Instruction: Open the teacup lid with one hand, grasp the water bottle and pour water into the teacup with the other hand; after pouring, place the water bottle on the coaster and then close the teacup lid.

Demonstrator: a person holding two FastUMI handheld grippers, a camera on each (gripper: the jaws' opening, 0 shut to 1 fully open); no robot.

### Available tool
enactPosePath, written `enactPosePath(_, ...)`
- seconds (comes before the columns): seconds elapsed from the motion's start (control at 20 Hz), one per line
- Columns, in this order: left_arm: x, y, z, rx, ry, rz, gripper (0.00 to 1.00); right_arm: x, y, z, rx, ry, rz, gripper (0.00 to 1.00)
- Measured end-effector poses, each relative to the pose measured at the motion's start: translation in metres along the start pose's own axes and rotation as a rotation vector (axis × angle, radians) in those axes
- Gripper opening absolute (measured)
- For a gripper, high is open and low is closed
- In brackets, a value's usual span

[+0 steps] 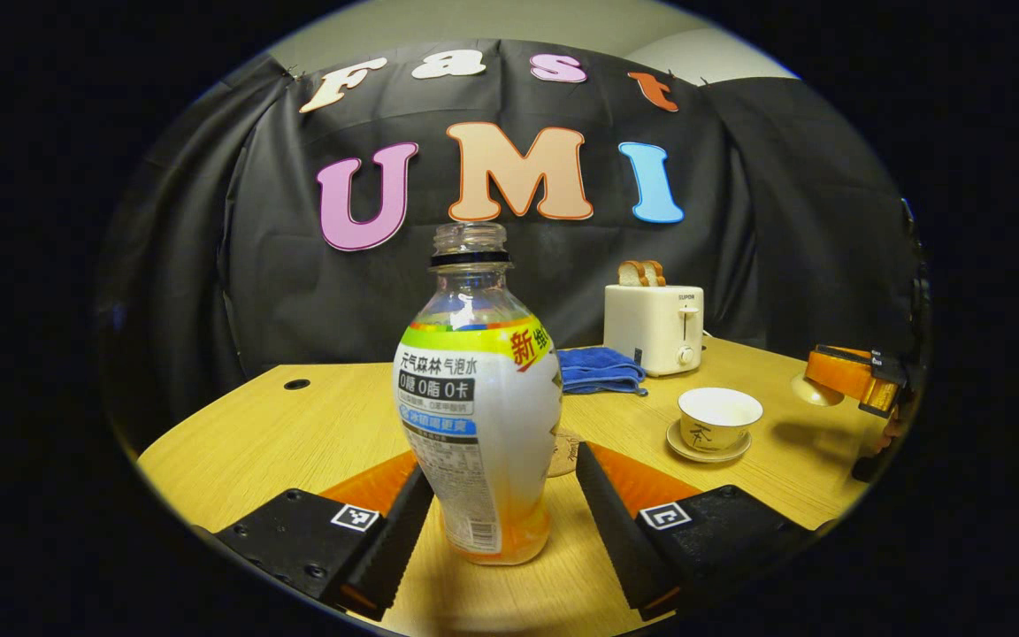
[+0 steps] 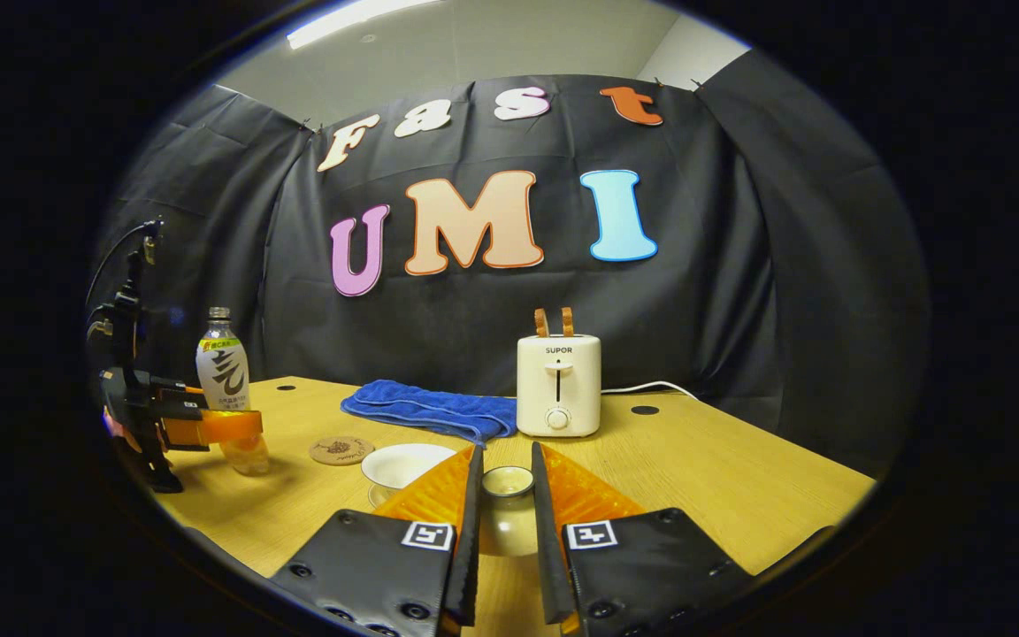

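Left tongs (image 1: 496, 522) sitting apart, flanking the uncapped water bottle (image 1: 478, 407) standing on the counter (image 1: 235, 451). Right tongs (image 2: 503, 540) clamping the teacup lid (image 2: 508, 482) beside the open teacup (image 1: 720, 420). Coaster (image 2: 341, 450) lying unobstructed between bottle and teacup.

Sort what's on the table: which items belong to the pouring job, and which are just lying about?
Job items: water bottle, uncapped; teacup; teacup lid, held in the right gripper; coaster; left gripper, open around the bottle.

Lying about: toaster with bread; blue towel.
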State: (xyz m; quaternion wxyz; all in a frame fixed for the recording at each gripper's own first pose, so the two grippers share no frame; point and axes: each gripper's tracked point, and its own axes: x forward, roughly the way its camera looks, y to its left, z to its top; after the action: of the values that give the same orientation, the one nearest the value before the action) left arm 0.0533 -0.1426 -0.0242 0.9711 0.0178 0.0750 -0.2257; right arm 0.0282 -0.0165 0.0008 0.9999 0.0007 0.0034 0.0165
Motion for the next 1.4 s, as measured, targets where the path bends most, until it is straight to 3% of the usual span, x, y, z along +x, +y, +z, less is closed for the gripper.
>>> enactPosePath(0.3,0.012,0.0,-0.001,0.005,0.016,0.008,0.67,-0.004,-0.011,0.0,0.0,-0.002,-0.016,0.32)
enactPosePath(0.5,0.012,-0.002,-0.002,0.013,0.025,0.006,0.59,-0.006,-0.016,0.001,-0.001,-0.004,-0.026,0.31)
enactPosePath(0.75,0.018,0.006,0.003,0.083,0.035,0.043,0.56,-0.006,-0.021,0.001,-0.001,-0.004,-0.039,0.32)
enactPosePath(0.9,0.02,0.008,0.014,0.19,0.046,0.071,0.57,-0.006,-0.025,0.001,-0.002,-0.005,-0.049,0.32)
enactPosePath(1.4,0.034,0.016,0.062,0.681,0.085,0.153,0.54,-0.005,-0.043,0.001,-0.003,-0.007,-0.086,0.32)
